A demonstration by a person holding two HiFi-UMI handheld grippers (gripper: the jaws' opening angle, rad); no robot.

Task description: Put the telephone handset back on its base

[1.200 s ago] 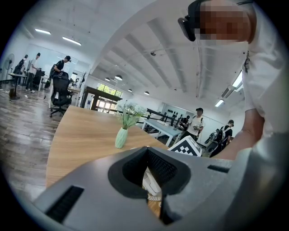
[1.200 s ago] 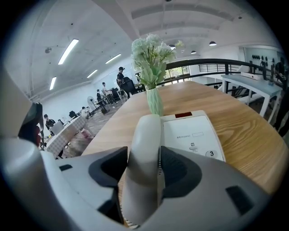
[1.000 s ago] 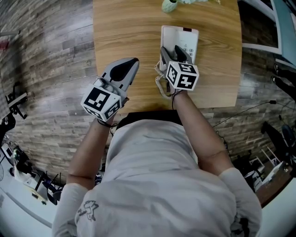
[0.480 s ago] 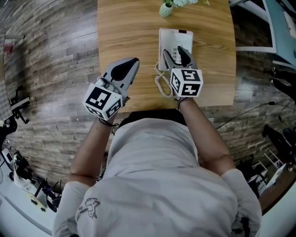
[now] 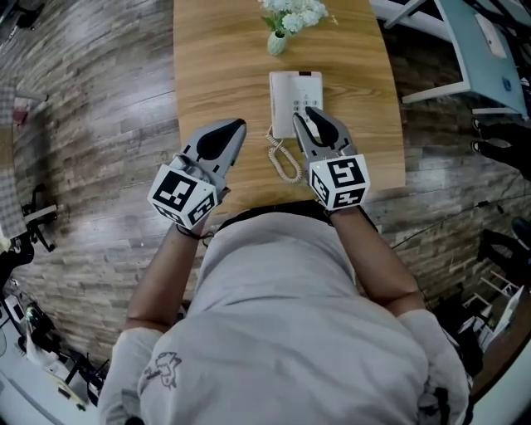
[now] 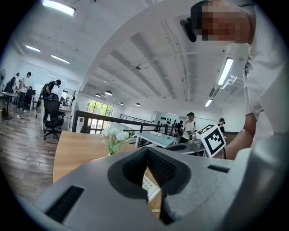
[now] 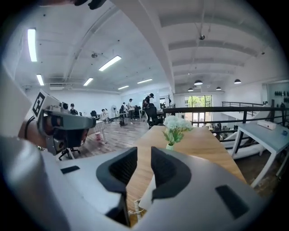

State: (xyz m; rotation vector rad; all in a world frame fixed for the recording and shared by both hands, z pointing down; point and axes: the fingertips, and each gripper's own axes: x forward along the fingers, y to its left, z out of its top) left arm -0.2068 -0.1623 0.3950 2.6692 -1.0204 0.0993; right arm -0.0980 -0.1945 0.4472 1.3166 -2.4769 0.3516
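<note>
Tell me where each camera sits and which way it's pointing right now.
Head view: on the person's head, looking steeply down at the table and telephone; forearms, torso, left gripper and right gripper show.
Left gripper view: on the left gripper, along its shut jaws across the table; the person's right arm shows.
Right gripper view: on the right gripper, along its closing jaws, nothing between them; the left wrist shows.
Shared: all three catch the vase of flowers.

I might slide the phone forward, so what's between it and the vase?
Nothing. The head view shows only a bare strip of table between the phone and the vase.
</note>
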